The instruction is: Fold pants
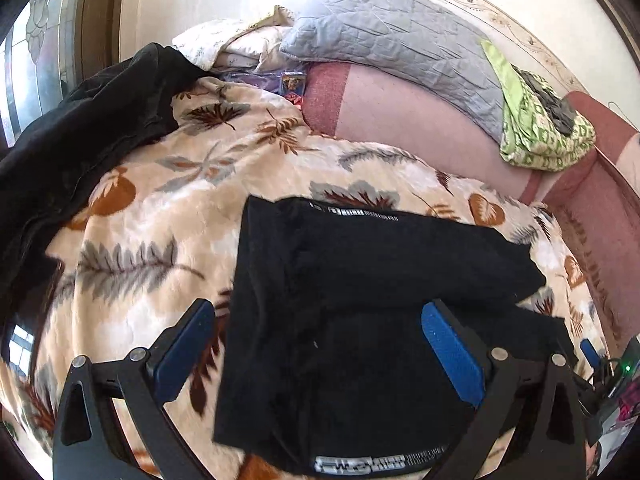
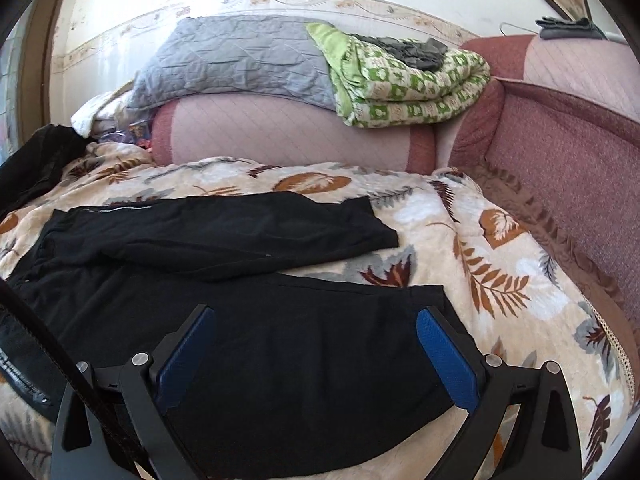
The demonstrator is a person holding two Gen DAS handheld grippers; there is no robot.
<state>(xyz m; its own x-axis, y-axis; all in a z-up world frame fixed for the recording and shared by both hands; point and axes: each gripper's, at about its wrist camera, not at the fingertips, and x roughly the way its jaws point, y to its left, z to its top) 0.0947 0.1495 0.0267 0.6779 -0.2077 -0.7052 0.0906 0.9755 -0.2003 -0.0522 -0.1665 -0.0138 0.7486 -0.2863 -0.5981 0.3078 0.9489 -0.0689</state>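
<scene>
Right now the black pants (image 2: 224,280) lie spread flat on the leaf-print blanket (image 2: 500,280), and everything else is easiest placed from them. You hold the right gripper (image 2: 316,344) above the nearer leg, close to its hem end, with its blue pads wide apart and nothing between them. Your left gripper (image 1: 320,344) hovers over the waist end, where the white-lettered waistband (image 1: 372,464) curves near the lower edge of the left view; its jaws also stand wide and empty. That spacing, one tool at each end, probably suits lifting one leg over the other or bringing hem to waist.

The two legs fan slightly apart, the far one angled away, so blanket shows between them. The cloth looks soft, matte and limp, likely to sag once lifted. The blanket under it is plush and rumpled, which may drag on the fabric.

Beyond the pants sits a pink quilted sofa back (image 2: 280,128) carrying a grey pillow (image 2: 240,56) and a folded green patterned quilt (image 2: 408,84). Another dark garment (image 1: 80,128) is heaped beyond the waist end.
</scene>
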